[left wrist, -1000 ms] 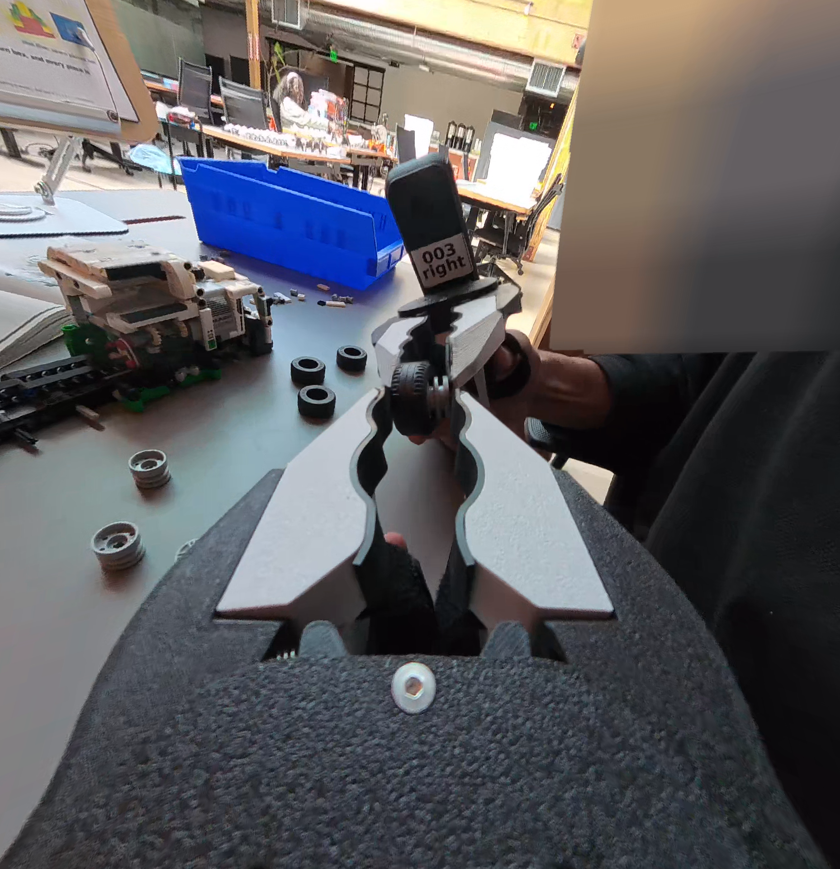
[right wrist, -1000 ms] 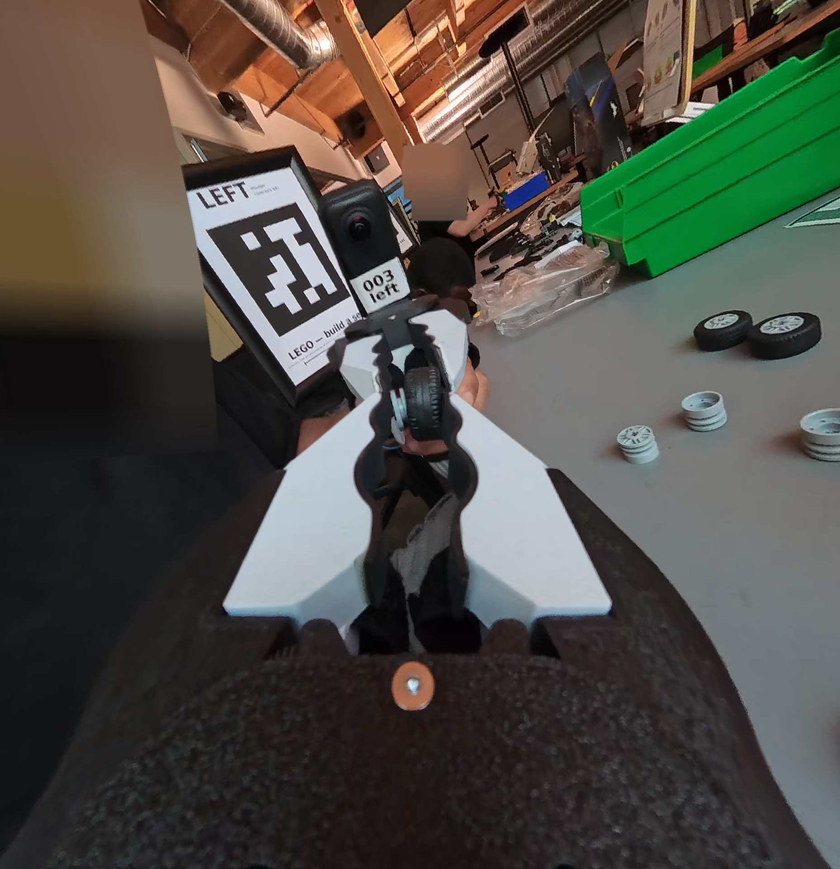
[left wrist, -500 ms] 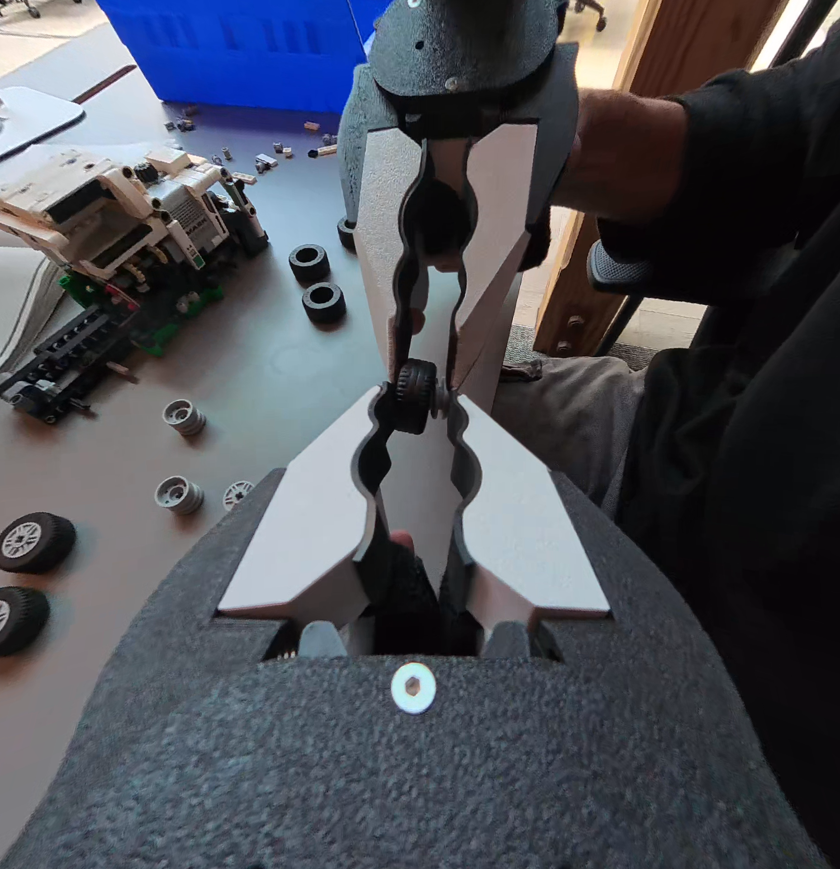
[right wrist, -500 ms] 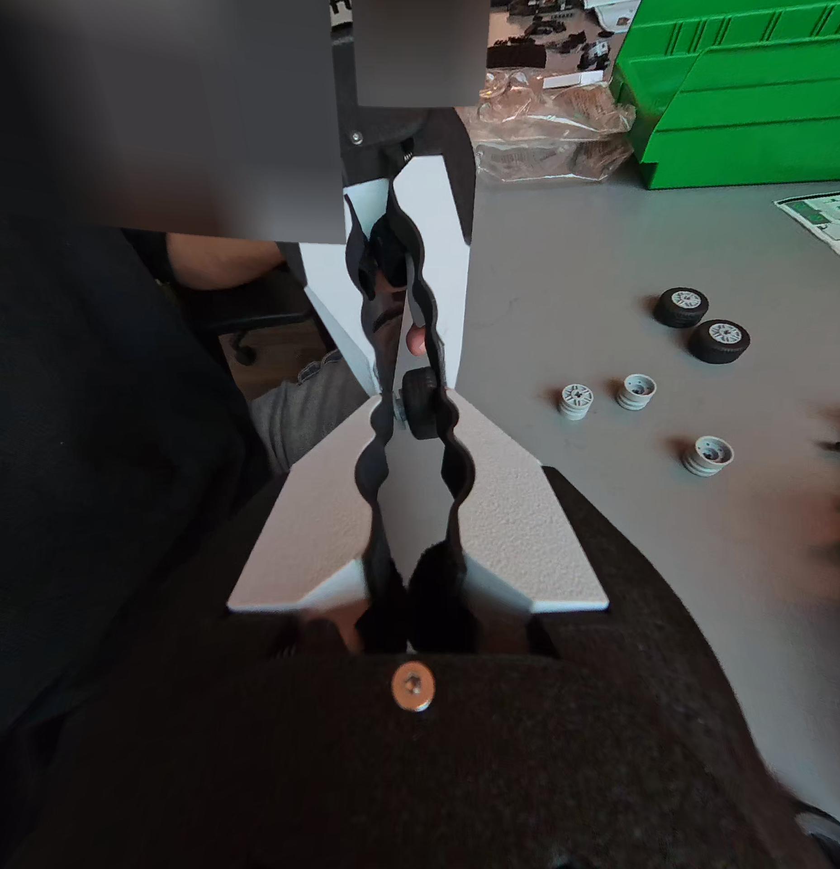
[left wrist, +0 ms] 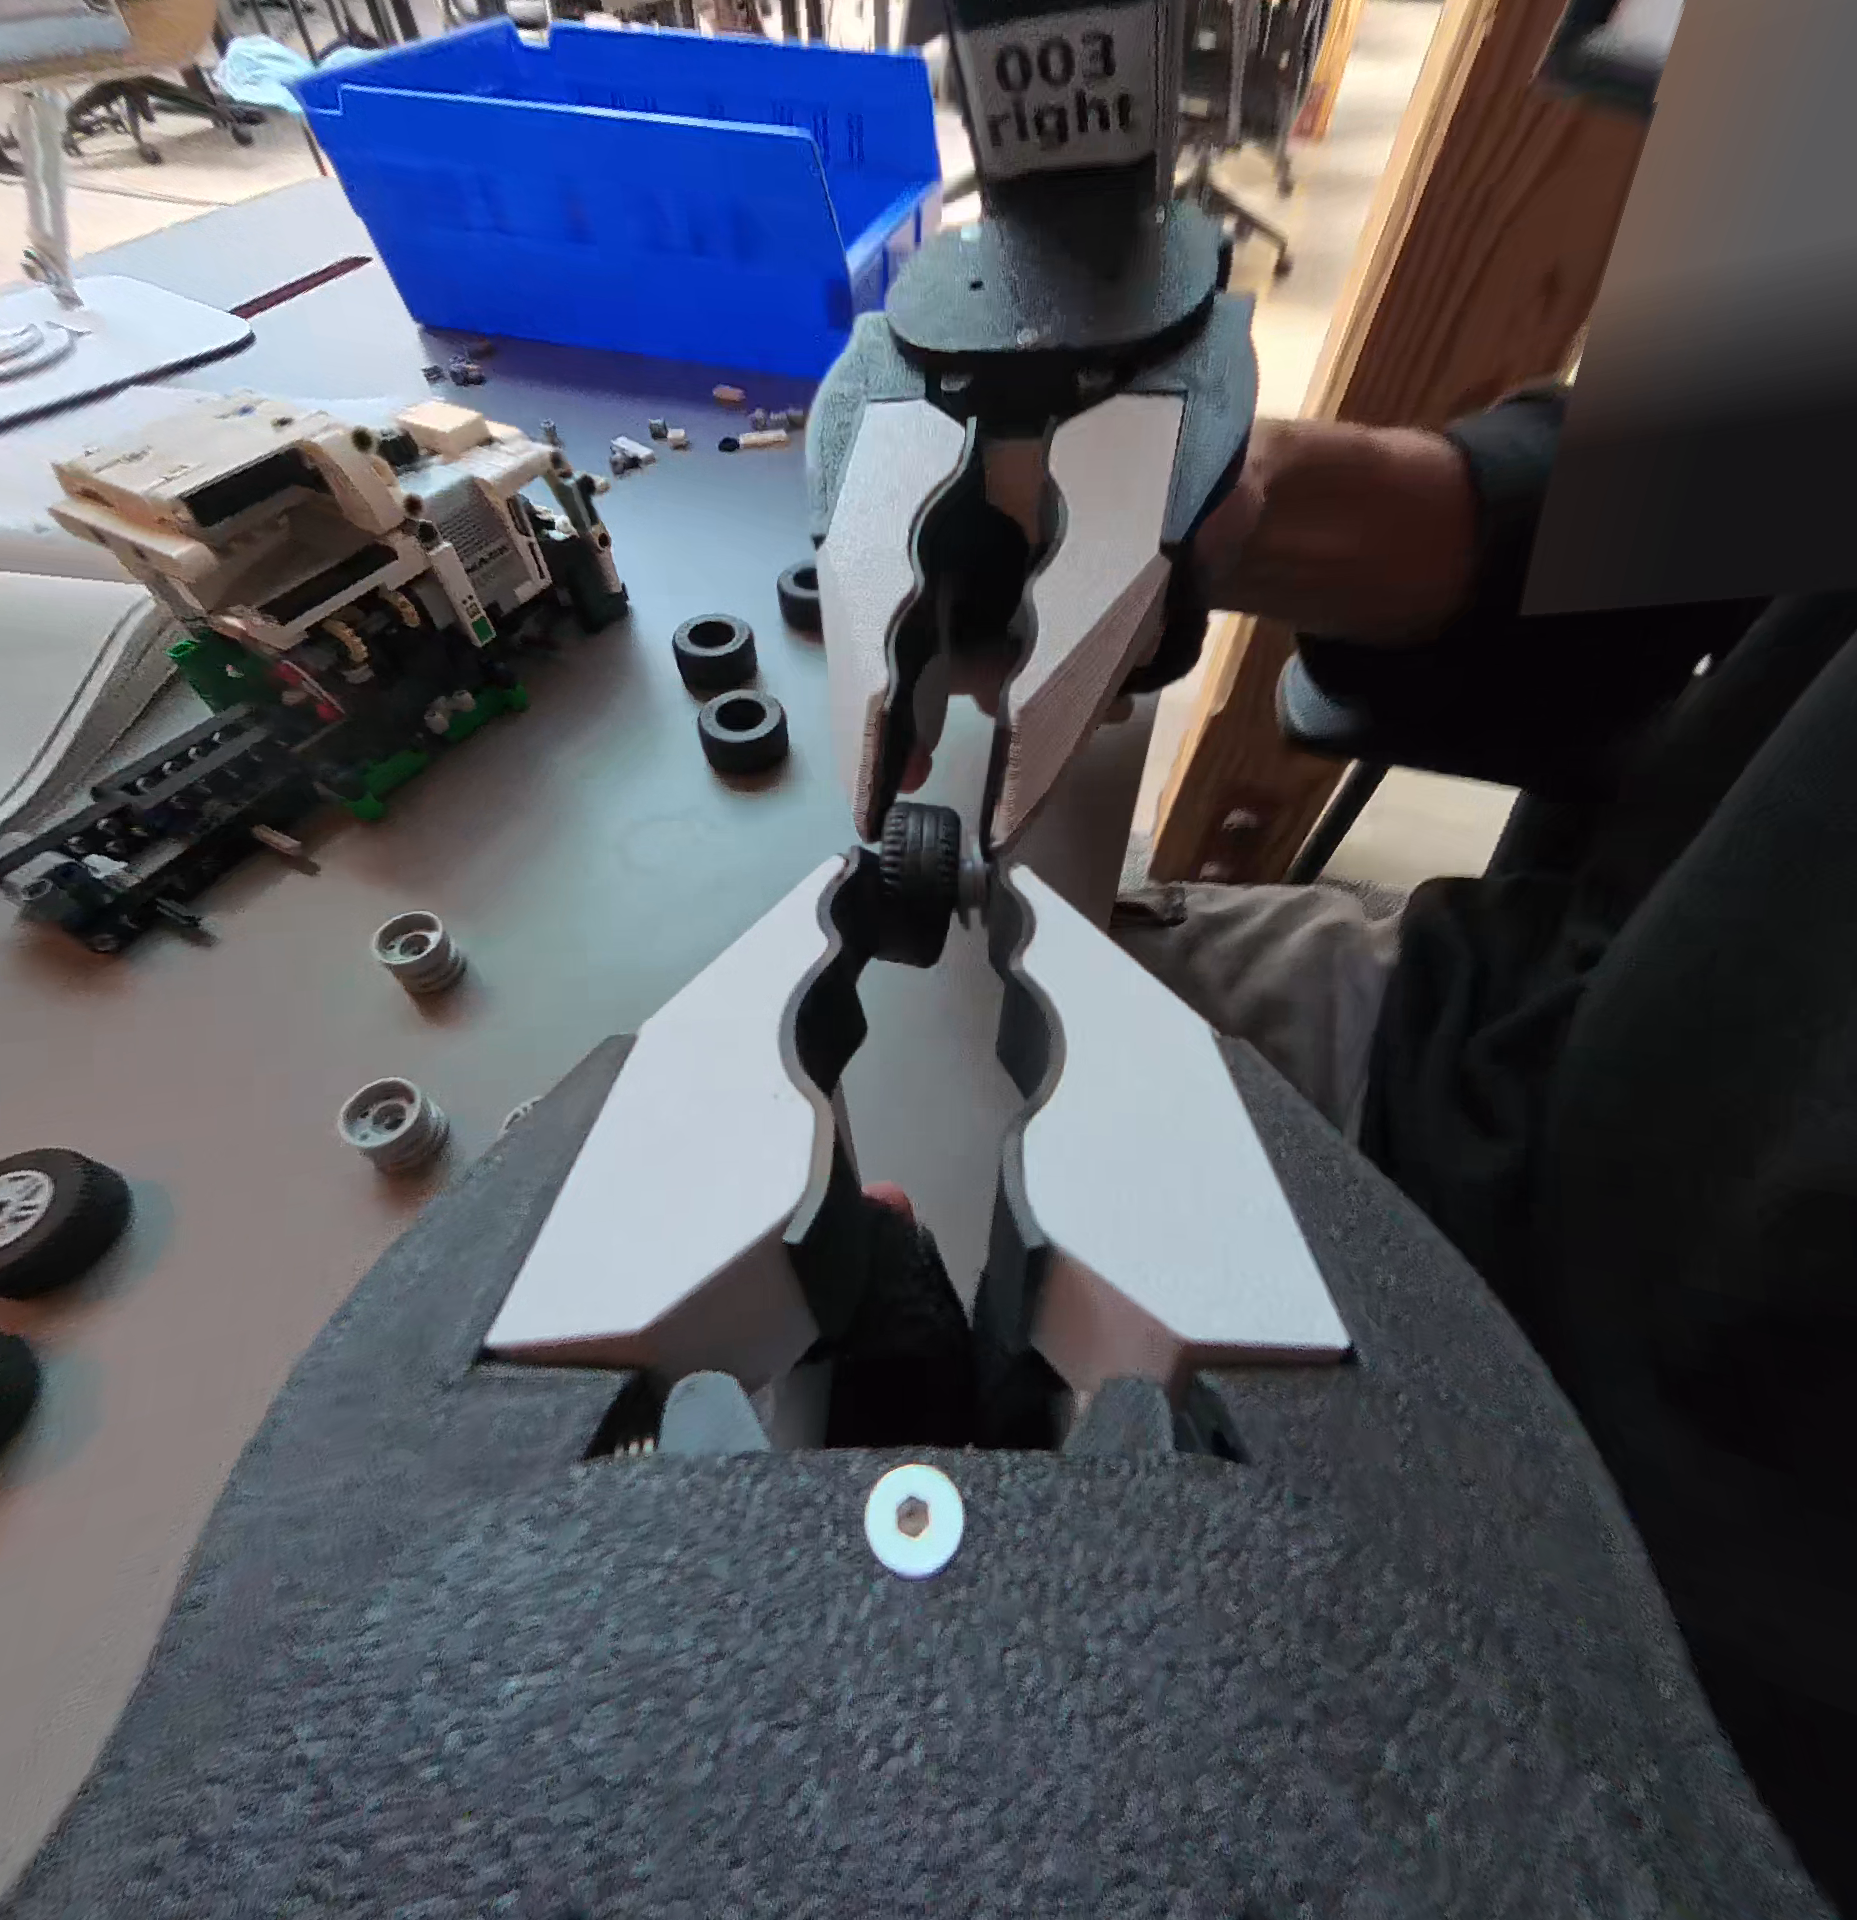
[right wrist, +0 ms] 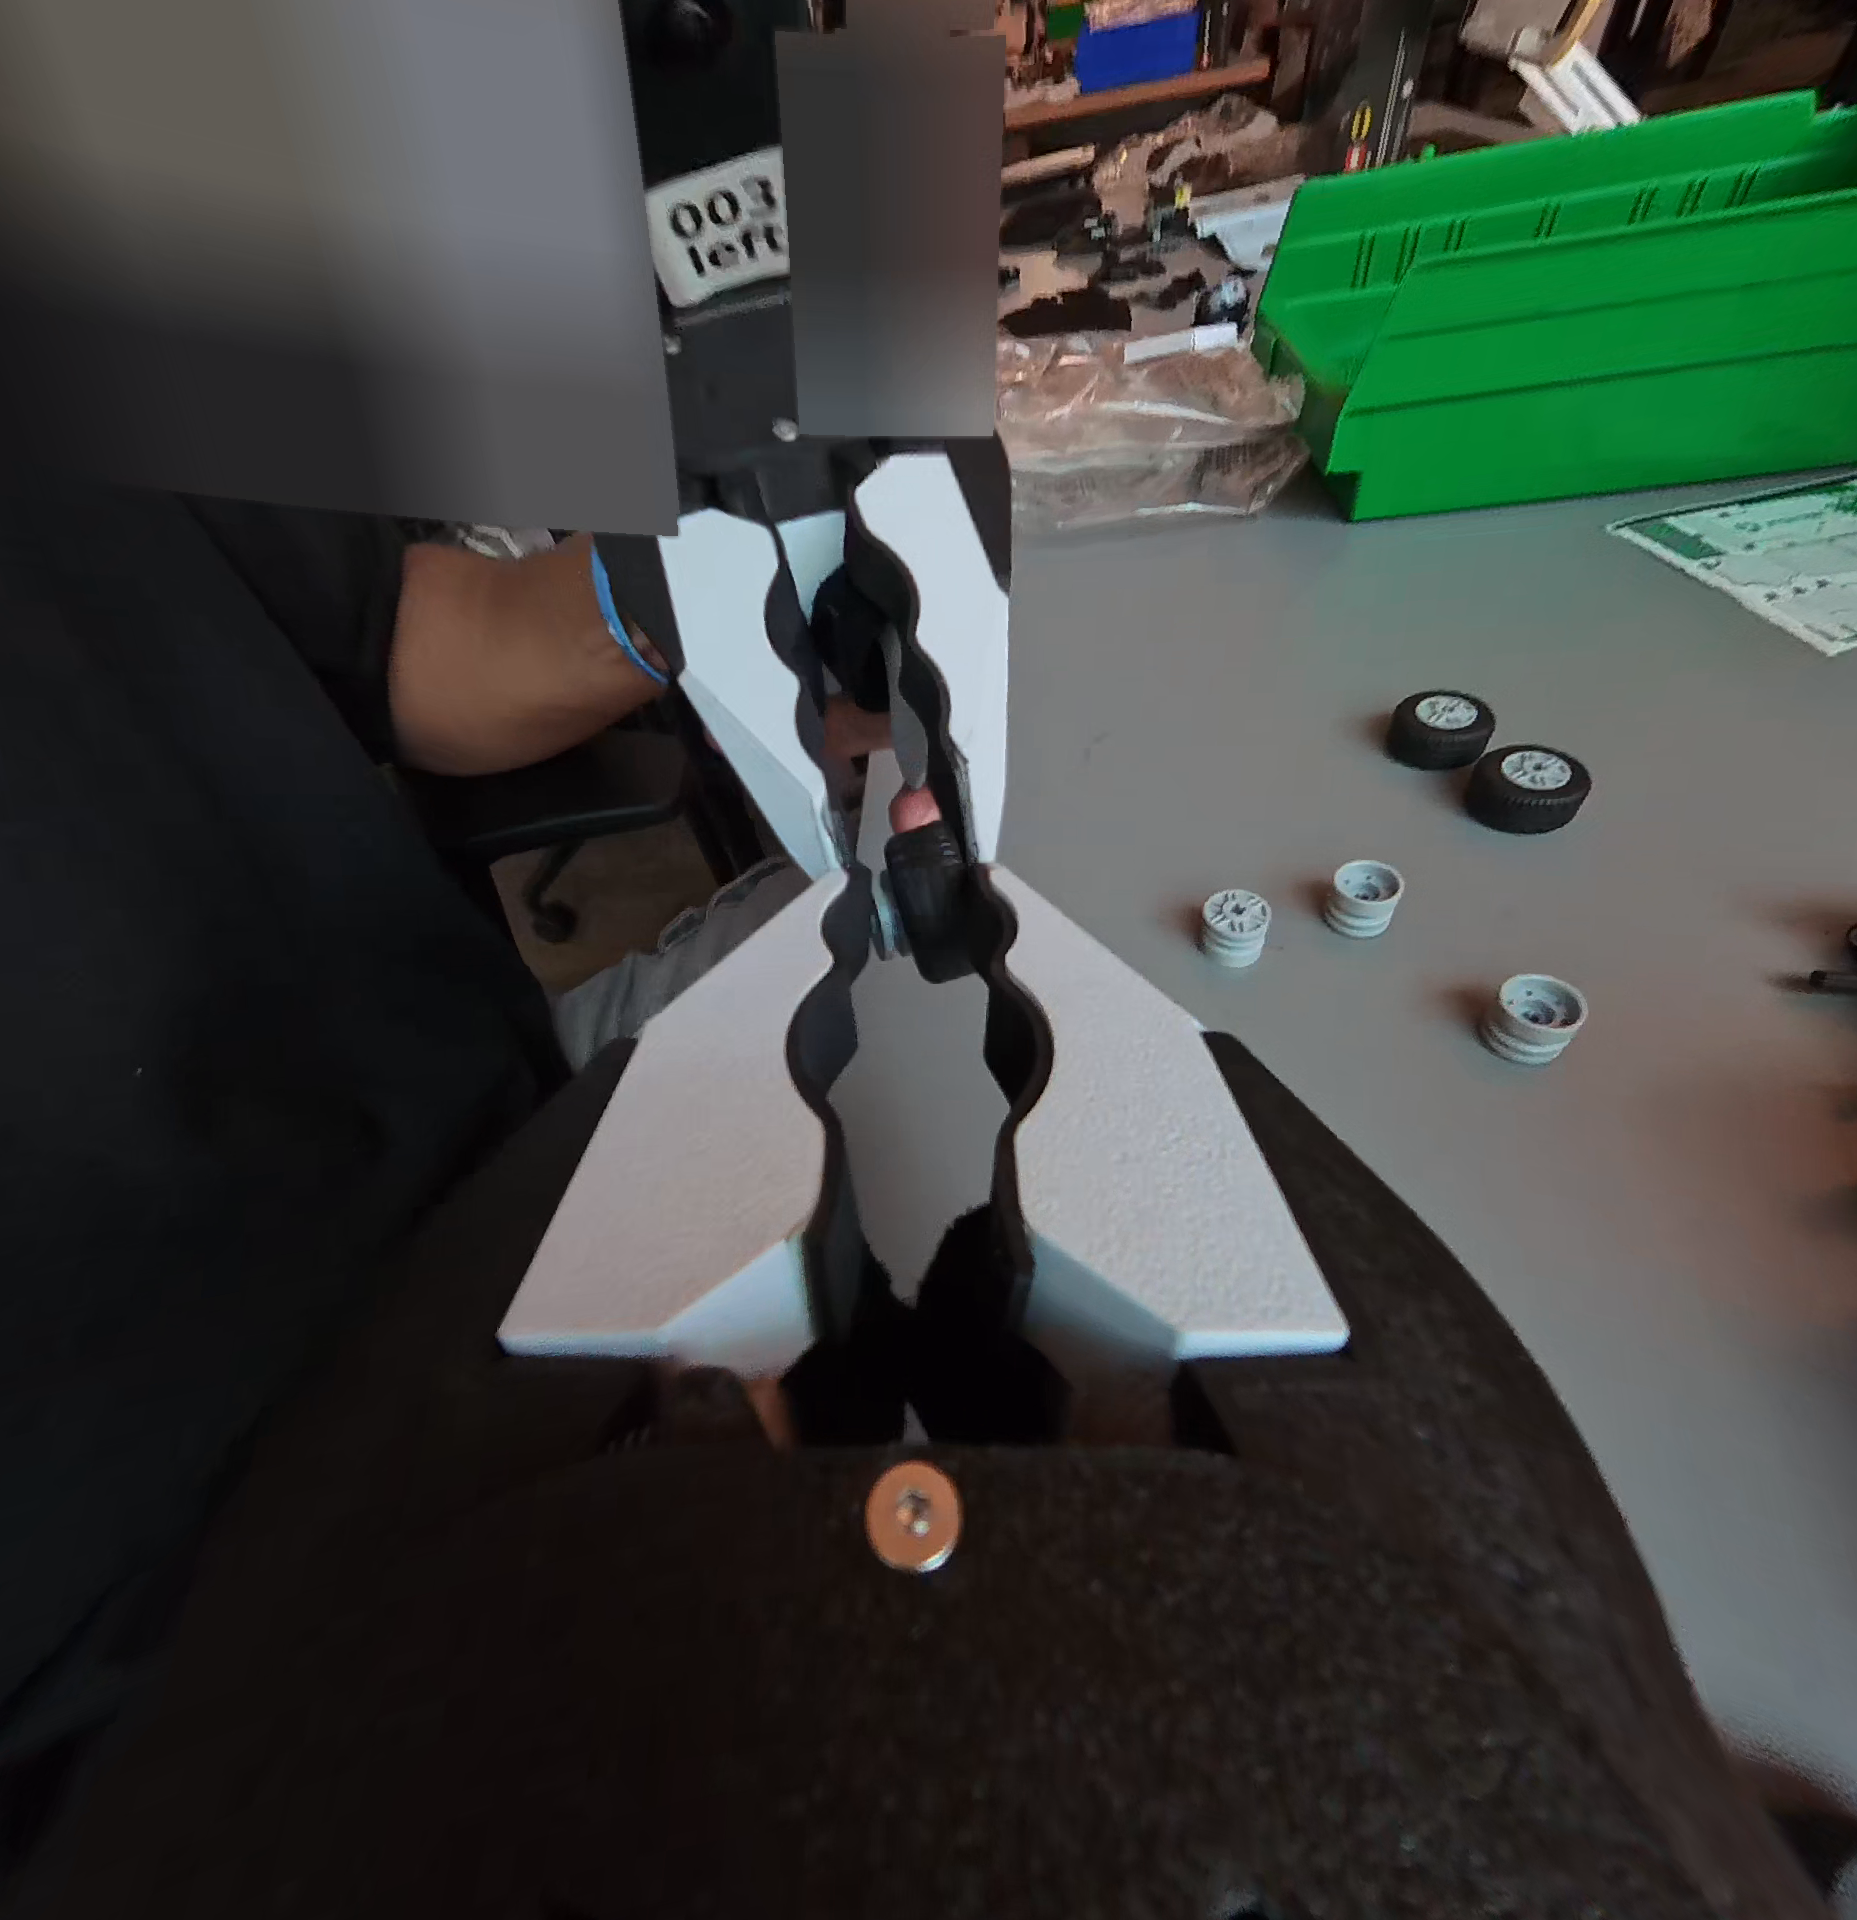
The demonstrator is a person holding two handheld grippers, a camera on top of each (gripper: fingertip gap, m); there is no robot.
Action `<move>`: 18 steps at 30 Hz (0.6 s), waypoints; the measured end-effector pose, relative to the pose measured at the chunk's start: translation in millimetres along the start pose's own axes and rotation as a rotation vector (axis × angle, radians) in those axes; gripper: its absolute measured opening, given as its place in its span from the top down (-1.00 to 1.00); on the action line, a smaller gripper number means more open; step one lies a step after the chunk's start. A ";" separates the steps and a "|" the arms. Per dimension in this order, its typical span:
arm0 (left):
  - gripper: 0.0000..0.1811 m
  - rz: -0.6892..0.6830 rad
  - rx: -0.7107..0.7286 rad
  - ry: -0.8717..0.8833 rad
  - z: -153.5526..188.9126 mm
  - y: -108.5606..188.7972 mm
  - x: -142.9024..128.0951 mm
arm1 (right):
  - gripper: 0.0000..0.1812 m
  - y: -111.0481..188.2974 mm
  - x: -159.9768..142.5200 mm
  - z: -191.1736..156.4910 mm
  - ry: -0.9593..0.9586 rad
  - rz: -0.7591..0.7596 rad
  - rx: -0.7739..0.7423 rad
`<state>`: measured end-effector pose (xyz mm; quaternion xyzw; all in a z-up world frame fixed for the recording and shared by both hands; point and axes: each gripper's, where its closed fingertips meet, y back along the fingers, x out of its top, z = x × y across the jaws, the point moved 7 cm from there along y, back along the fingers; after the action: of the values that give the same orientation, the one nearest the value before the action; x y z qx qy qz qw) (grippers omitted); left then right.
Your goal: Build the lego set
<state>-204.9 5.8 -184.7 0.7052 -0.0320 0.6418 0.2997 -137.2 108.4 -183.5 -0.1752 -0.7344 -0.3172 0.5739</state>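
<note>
We hold the left gripper and the right gripper tip to tip above the near edge of the grey table. Both are closed to a narrow gap on one small wheel: a black tyre with its grey hub partly showing at one side.

Each gripper carries a white sticker with printed characters on its camera mount; we leave the wording aside. The half-built lego truck, white, black and green, has a small printed sticker on its cab, too small to read. It lies toward the table's left side, in front of a blue bin.

On the table we count three bare black tyres, one mostly hidden behind the right gripper, three loose grey hubs and two finished wheels. A green bin, a clear plastic bag and a printed instruction sheet sit along the far edge.
</note>
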 end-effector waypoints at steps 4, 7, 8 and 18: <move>0.79 0.121 -0.117 0.145 -1.9 3.4 0.8 | 0.69 5.0 2.8 1.3 0.025 0.038 0.036; 0.79 0.239 -0.174 0.231 -4.1 10.3 6.7 | 0.72 3.9 2.8 -1.1 0.005 0.060 0.092; 0.79 0.259 -0.184 0.237 -3.5 10.9 7.8 | 0.74 3.3 4.4 -3.1 -0.004 0.082 0.108; 0.79 0.347 -0.133 0.144 5.8 10.0 17.1 | 0.79 1.9 4.6 -8.6 -0.103 0.130 0.157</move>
<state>-201.1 0.8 -165.1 0.6201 -0.1736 0.7290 0.2320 -131.0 103.6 -177.4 -0.1932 -0.7726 -0.2112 0.5668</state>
